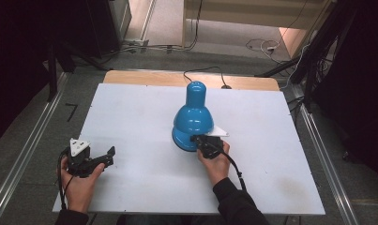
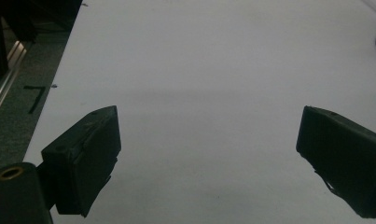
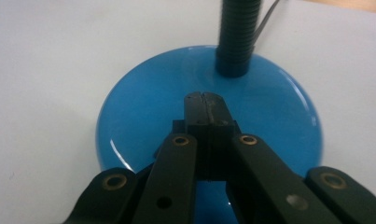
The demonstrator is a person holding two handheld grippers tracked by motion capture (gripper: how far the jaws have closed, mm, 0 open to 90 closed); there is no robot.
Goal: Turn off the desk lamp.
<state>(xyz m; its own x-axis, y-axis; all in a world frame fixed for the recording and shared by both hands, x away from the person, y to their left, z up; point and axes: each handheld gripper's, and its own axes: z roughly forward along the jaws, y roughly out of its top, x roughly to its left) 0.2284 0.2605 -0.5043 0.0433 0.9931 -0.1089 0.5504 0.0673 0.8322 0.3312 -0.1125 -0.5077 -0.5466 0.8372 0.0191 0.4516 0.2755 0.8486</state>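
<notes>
Nearest me, left gripper: jaws spread, idle on the desk. Mid-desk, right gripper: jaws pressed together, tips over the blue lamp base; probably pressing a switch (next: firm downward push). Its own view reveals the ribbed black neck. Farther, the high view adds shade and cord.

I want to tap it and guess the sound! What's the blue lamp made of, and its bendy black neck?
The blue lamp looks like painted metal, perhaps plastic: its round base is glossy, with bright highlights. The black neck is ribbed in close rings, like flexible metal tubing or ridged plastic; the pictures can't settle which.
</notes>
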